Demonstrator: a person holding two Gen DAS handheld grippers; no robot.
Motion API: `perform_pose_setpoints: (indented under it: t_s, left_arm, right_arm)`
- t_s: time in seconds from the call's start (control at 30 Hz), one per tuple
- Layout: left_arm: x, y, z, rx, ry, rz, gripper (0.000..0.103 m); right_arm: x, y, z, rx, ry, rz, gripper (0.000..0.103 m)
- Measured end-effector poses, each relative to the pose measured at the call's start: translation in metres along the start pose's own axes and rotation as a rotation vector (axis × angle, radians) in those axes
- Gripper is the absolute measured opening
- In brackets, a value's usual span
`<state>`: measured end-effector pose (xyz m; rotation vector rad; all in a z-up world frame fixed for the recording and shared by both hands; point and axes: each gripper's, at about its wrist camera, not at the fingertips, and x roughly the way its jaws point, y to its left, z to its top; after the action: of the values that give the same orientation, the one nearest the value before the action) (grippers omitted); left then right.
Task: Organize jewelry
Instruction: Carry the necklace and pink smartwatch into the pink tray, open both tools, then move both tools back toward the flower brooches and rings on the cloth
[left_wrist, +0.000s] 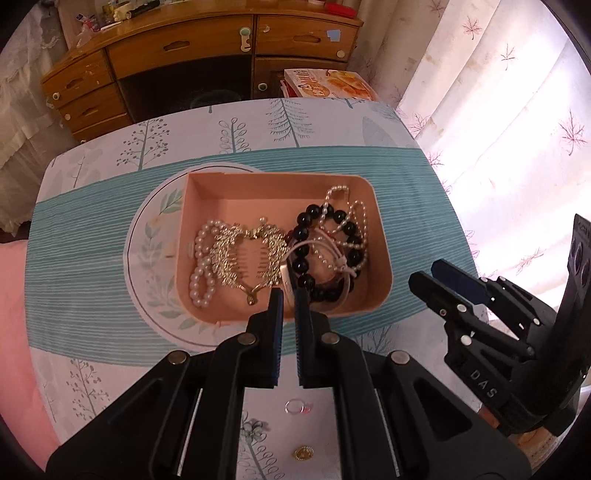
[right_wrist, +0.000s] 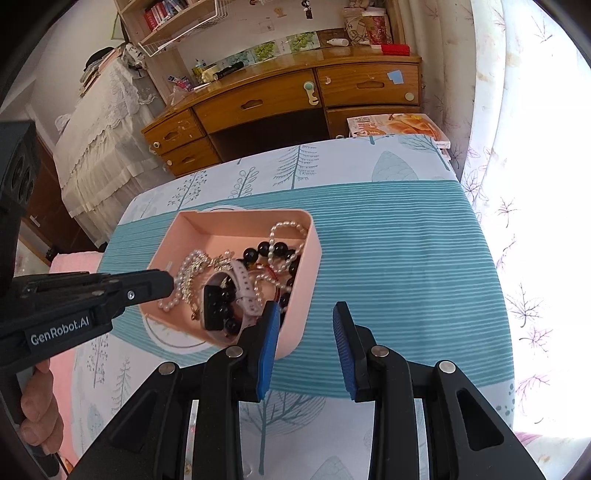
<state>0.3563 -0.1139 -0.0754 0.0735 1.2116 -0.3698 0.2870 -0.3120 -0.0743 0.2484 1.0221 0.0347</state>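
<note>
1. A wooden desk (right_wrist: 295, 96) with several drawers (left_wrist: 173, 55) stood against the far wall, its top cluttered with small items.
2. A shelf (right_wrist: 173, 18) holding books hung above it.
3. Pale curtains (left_wrist: 498, 110) printed with leaves covered the window on the right, and bright daylight came through them.
4. A lace cover (right_wrist: 99, 136) draped furniture on the left.
5. The table (right_wrist: 406, 240) wore a cloth with teal stripes and tree prints.
6. A printed box (left_wrist: 332, 85) lay just beyond its far edge.
</note>
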Motion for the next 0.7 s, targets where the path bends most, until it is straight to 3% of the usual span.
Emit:
perform_pose_setpoints:
  t_s: [0.7]
  left_arm:
    - [-0.082, 0.031, -0.130, 0.024, -0.052, 0.031, 0.004]
  right_arm:
    - [-0.109, 0.046, -0.103, -0.128, -0.046, 0.044, 0.030]
